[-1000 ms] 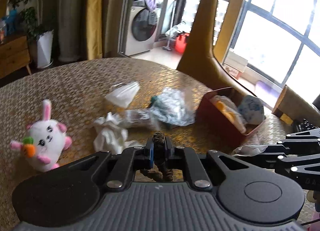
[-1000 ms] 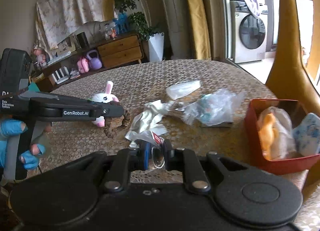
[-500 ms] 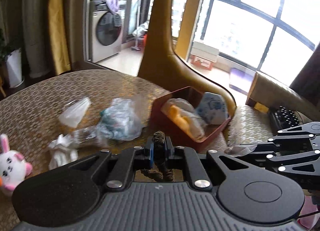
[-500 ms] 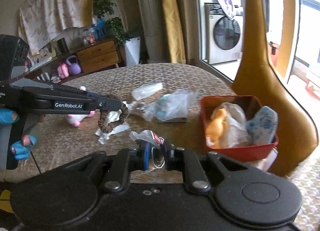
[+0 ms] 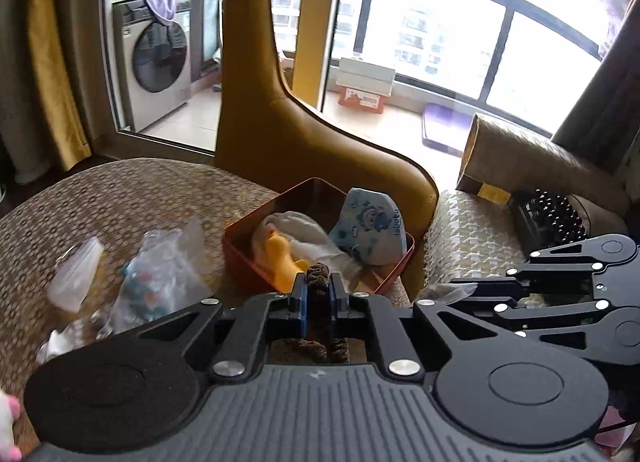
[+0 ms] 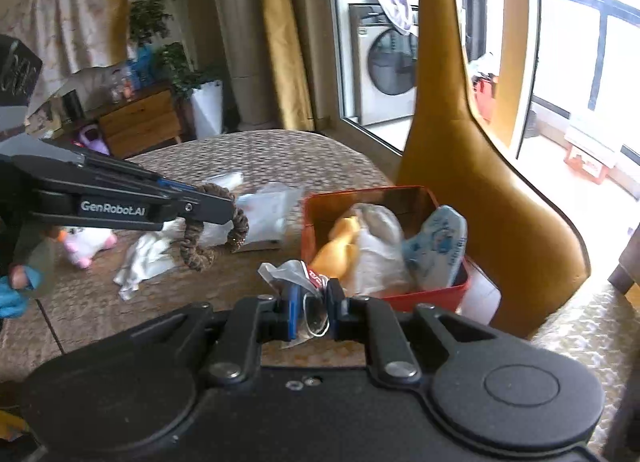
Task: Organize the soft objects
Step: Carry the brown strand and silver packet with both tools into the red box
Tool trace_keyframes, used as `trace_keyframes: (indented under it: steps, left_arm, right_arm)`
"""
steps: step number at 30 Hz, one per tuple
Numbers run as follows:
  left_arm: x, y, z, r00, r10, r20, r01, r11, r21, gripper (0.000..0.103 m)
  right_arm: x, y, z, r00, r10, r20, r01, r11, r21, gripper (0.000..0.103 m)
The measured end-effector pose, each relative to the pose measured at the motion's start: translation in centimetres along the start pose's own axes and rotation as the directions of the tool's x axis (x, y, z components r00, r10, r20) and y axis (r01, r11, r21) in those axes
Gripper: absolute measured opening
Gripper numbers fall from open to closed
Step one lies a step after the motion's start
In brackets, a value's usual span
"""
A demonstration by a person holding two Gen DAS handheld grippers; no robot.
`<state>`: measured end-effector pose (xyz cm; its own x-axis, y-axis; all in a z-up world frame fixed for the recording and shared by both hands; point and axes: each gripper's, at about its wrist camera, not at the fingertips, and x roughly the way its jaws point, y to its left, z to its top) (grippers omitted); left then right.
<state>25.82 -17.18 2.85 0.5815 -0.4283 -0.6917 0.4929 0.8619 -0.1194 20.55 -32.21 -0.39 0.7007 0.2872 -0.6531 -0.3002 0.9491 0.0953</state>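
Observation:
My left gripper (image 5: 318,291) is shut on a brown braided hair tie (image 5: 318,273), held above the table just in front of the red box (image 5: 240,247). From the right wrist view the hair tie (image 6: 199,248) hangs as a loop from the left gripper (image 6: 226,209), left of the red box (image 6: 362,191). My right gripper (image 6: 313,302) is shut on a crumpled clear plastic wrapper (image 6: 286,270) near the box's front edge. The box holds a yellow soft toy (image 6: 340,242), a white bag (image 6: 376,250) and a blue printed mask (image 6: 438,250).
Clear plastic bags (image 5: 160,274) and a white crumpled tissue (image 6: 144,262) lie on the patterned table (image 5: 100,198). A pink-and-white plush bunny (image 6: 86,244) sits farther left. A tall mustard chair back (image 5: 256,102) rises behind the box. A person's blue-gloved hand (image 6: 12,294) holds the left gripper.
Both grippers have swung to the right toward the red box, each keeping its hold. The box now fills the middle of both views; the bunny has slid to the left edge.

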Motion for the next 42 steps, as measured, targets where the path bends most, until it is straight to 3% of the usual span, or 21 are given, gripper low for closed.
trace_keyframes:
  steps: [7, 21, 31, 42]
  left_arm:
    - [4.3, -0.8, 2.5, 1.000, -0.002, -0.020, 0.003, 1.000, 0.016, 0.010]
    - [13.8, -1.0, 6.3, 0.999, 0.015, -0.036, -0.015, 1.000, 0.012, 0.010]
    - [19.1, 0.0, 5.5, 0.996, 0.019, -0.088, -0.020, 1.000, -0.018, 0.010]
    - [21.1, 0.4, 4.2, 0.991, 0.016, -0.133, -0.019, 1.000, -0.025, 0.010]
  right_arm:
    - [3.1, -2.9, 0.2, 0.998, -0.067, -0.015, 0.068, 0.998, 0.017, 0.013]
    - [9.1, -6.4, 1.2, 0.990, -0.124, -0.072, 0.128, 0.990, 0.053, 0.013]
    - [12.6, -7.2, 0.8, 0.984, -0.134, -0.116, 0.143, 0.987, 0.072, 0.013]
    - [14.4, -7.0, 0.0, 0.980, -0.129, -0.151, 0.143, 0.986, 0.081, 0.015]
